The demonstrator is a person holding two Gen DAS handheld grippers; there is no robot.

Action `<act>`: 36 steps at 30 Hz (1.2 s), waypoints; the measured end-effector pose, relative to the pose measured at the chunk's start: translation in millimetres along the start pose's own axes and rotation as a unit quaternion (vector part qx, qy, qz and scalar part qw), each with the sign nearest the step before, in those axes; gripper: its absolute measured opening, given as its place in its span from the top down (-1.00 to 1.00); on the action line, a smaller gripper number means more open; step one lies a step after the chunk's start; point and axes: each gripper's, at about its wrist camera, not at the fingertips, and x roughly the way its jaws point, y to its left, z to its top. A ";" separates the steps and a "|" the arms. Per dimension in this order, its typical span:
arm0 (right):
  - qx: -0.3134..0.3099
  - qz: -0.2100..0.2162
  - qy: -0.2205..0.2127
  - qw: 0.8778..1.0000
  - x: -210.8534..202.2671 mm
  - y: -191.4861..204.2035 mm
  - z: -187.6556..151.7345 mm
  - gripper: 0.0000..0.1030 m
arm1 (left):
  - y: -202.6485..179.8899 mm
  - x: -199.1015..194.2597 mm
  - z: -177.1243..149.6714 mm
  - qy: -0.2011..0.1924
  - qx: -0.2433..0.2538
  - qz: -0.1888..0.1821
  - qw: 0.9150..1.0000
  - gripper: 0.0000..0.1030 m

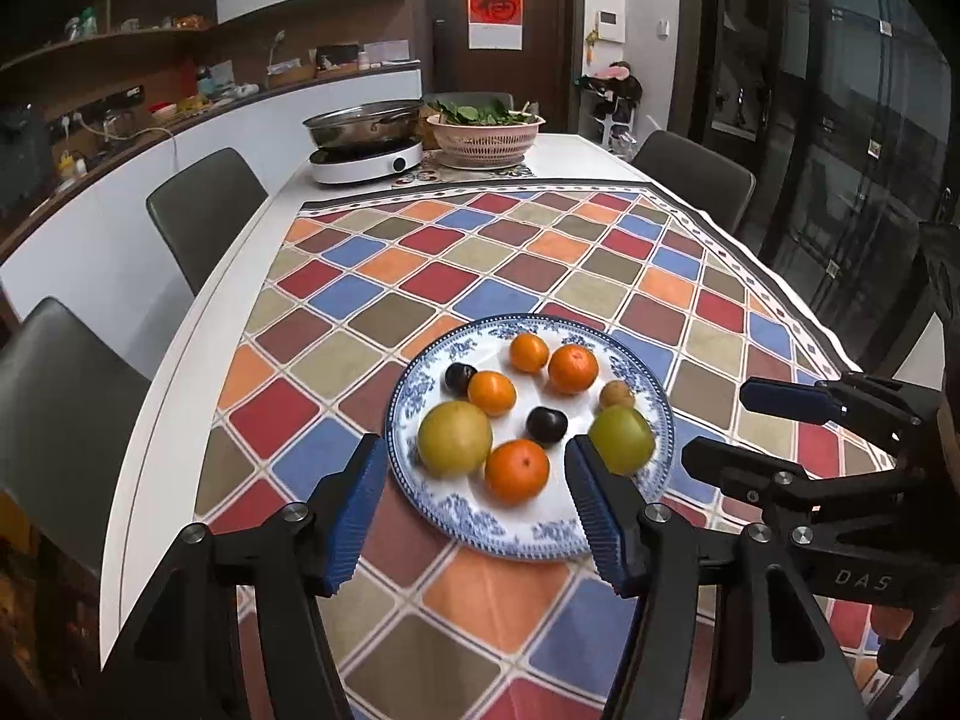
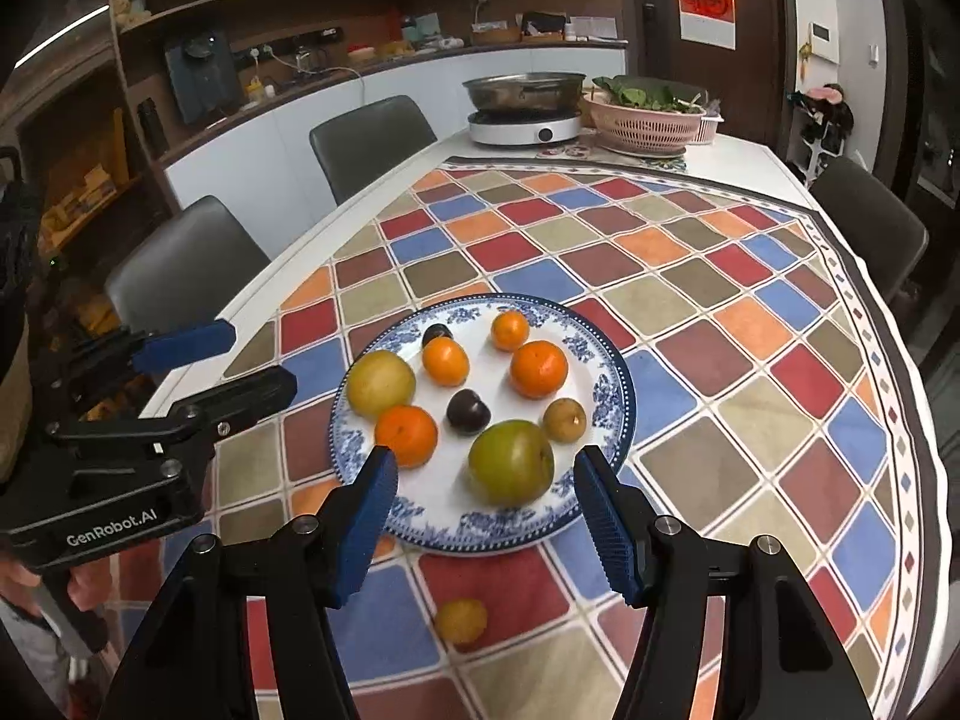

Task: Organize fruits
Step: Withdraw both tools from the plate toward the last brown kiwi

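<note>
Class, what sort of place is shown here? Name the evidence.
Probably a home kitchen-dining room: a dining table with chairs, a pan on an induction cooker, and cluttered counter shelves.

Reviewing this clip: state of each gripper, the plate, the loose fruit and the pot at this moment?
Left gripper: open, empty, above the plate's near edge.
Right gripper: open, empty, over the plate's near edge.
Plate: flat on the tablecloth, holding eight fruits.
Loose fruit: off the plate, on the tablecloth.
Pot: on the cooker, uncovered.
</note>
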 end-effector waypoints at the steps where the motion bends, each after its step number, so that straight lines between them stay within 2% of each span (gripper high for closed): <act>1: -0.002 -0.003 -0.002 1.000 -3.5 2.0 -2.1 -0.20 | 0.2 -3.9 -2.7 -0.001 -0.004 0.003 1.000 -0.21; 9: 0.000 -0.002 0.000 1.000 -18.9 10.6 -18.5 -0.20 | -0.3 -26.2 -25.5 -0.007 -0.014 0.014 1.000 -0.27; 16: 0.000 -0.008 0.020 1.000 -16.6 17.3 -38.1 -0.20 | 0.4 -31.3 -50.6 0.006 -0.014 0.022 1.000 -0.37; 26: 0.004 -0.012 0.058 0.998 2.0 21.0 -61.5 -0.20 | 4.2 -21.5 -82.5 0.037 -0.032 0.029 0.998 -0.43; 36: 0.007 -0.015 0.084 0.996 22.9 18.8 -74.6 -0.19 | 3.4 0.5 -98.8 0.071 -0.040 0.027 0.996 -0.44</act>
